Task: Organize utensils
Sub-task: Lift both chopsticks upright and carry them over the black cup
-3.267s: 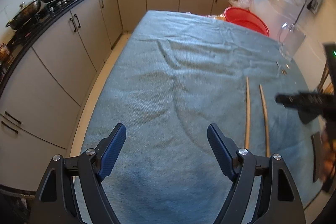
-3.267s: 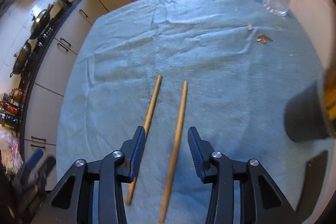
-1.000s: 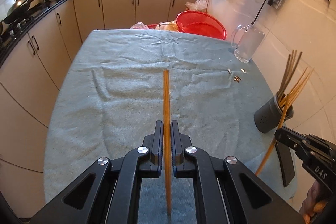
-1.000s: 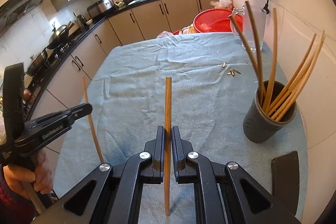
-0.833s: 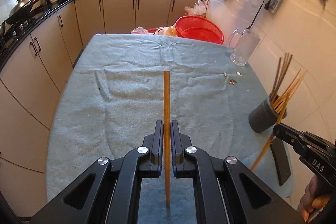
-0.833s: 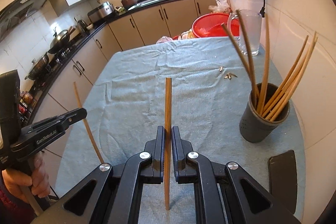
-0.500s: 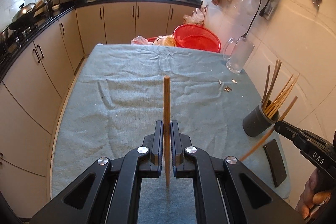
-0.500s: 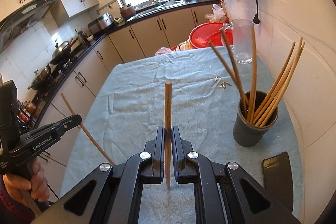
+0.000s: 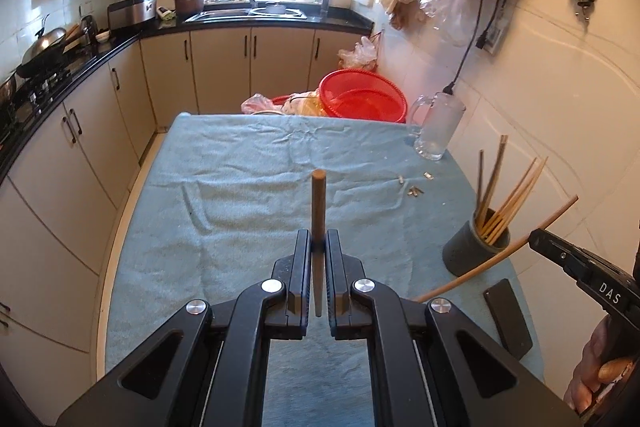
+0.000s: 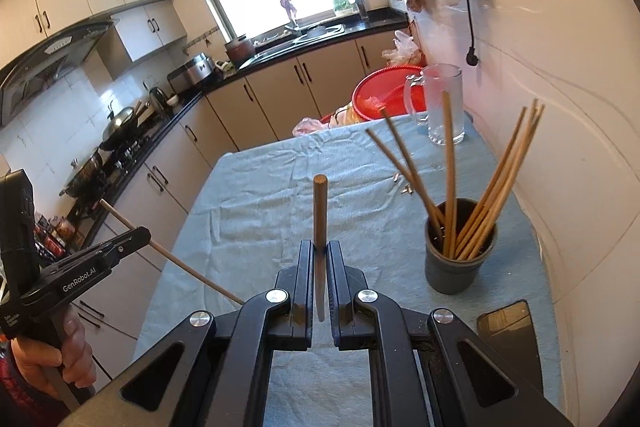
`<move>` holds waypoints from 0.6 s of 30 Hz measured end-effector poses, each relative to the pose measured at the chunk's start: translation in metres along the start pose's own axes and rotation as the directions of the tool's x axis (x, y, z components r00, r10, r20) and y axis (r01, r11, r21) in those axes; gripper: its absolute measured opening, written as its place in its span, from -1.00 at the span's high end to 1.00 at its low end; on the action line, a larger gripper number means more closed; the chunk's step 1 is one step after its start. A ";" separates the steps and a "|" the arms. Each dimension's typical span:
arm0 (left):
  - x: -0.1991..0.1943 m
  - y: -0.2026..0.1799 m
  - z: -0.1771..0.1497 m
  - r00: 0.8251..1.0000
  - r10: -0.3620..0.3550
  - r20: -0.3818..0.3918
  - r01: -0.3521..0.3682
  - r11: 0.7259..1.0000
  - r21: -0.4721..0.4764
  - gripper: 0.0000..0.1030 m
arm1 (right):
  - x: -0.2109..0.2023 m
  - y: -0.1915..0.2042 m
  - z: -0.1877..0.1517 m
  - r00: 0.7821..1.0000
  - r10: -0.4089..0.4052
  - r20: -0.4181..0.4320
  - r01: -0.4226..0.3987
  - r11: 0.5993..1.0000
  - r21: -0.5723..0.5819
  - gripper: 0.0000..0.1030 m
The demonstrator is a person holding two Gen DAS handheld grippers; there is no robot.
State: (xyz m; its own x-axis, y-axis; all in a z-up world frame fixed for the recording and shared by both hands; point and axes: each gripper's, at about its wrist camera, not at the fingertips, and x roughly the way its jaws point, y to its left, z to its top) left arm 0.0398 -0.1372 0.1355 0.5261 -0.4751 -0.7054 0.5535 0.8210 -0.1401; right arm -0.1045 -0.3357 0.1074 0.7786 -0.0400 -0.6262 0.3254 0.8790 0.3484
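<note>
My left gripper (image 9: 318,247) is shut on a wooden chopstick (image 9: 318,203) that sticks up and forward above the blue cloth-covered table (image 9: 240,187). My right gripper (image 10: 320,249) is likewise shut on a second chopstick (image 10: 320,211). A grey utensil holder (image 10: 458,263) with several chopsticks stands at the table's right side, ahead and right of the right gripper. In the left wrist view the holder (image 9: 474,251) sits just beyond the right gripper (image 9: 538,237) and its slanted chopstick (image 9: 500,259). The right wrist view shows the left gripper (image 10: 136,237) at far left, in a hand.
A glass mug (image 9: 438,131) and a red basin (image 9: 360,99) stand at the table's far right end. Small scraps (image 9: 414,191) lie on the cloth near the mug. A dark flat slab (image 9: 508,319) lies near the holder. Tiled wall on the right, cabinets on the left.
Both grippers have risen above the table with their chopsticks still clamped. The right gripper's chopstick now slants flatter beside the holder.
</note>
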 end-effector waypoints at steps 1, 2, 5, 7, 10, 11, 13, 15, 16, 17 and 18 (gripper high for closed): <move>-0.001 -0.003 0.001 1.000 -0.003 0.003 0.003 1.000 0.006 0.88 | -0.005 -0.004 0.000 1.000 -0.002 0.006 0.001 1.000 0.011 0.87; -0.003 -0.007 0.003 1.000 -0.008 0.007 0.008 1.000 0.011 0.88 | -0.009 -0.008 0.001 1.000 -0.003 0.012 0.003 1.000 0.020 0.87; -0.006 -0.018 0.008 1.000 -0.022 0.015 0.022 0.999 0.028 0.88 | -0.022 -0.020 0.004 1.000 -0.010 0.030 0.008 0.999 0.050 0.87; -0.007 -0.025 0.011 0.999 -0.032 0.021 0.031 0.999 0.038 0.88 | -0.031 -0.029 0.006 0.999 -0.016 0.044 0.013 0.997 0.072 0.87; -0.009 -0.037 0.016 0.998 -0.055 0.026 0.054 0.997 0.055 0.88 | -0.046 -0.041 0.010 0.998 -0.024 0.062 0.018 0.995 0.100 0.87; -0.009 -0.040 0.018 0.998 -0.063 0.026 0.062 0.996 0.059 0.88 | -0.050 -0.044 0.011 0.997 -0.028 0.069 0.021 0.994 0.105 0.87; -0.009 -0.048 0.021 0.996 -0.080 0.028 0.078 0.995 0.068 0.88 | -0.060 -0.053 0.014 0.996 -0.038 0.086 0.028 0.992 0.121 0.87; -0.010 -0.057 0.025 0.995 -0.098 0.029 0.095 0.992 0.080 0.88 | -0.069 -0.061 0.017 0.994 -0.046 0.102 0.031 0.990 0.138 0.87; -0.010 -0.062 0.026 0.994 -0.104 0.032 0.101 0.991 0.087 0.88 | -0.075 -0.065 0.018 0.992 -0.052 0.112 0.035 0.989 0.146 0.87; -0.011 -0.066 0.028 0.994 -0.108 0.034 0.105 0.990 0.092 0.88 | -0.078 -0.069 0.021 0.991 -0.057 0.120 0.039 0.988 0.151 0.87; -0.011 -0.069 0.029 0.993 -0.114 0.036 0.110 0.989 0.096 0.88 | -0.083 -0.074 0.022 0.989 -0.065 0.132 0.043 0.986 0.160 0.87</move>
State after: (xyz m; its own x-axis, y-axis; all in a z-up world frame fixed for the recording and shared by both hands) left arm 0.0142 -0.1981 0.1735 0.4824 -0.5764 -0.6595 0.6675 0.7295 -0.1493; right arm -0.1812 -0.4077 0.1496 0.8199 -0.1597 -0.5497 0.4406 0.7892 0.4279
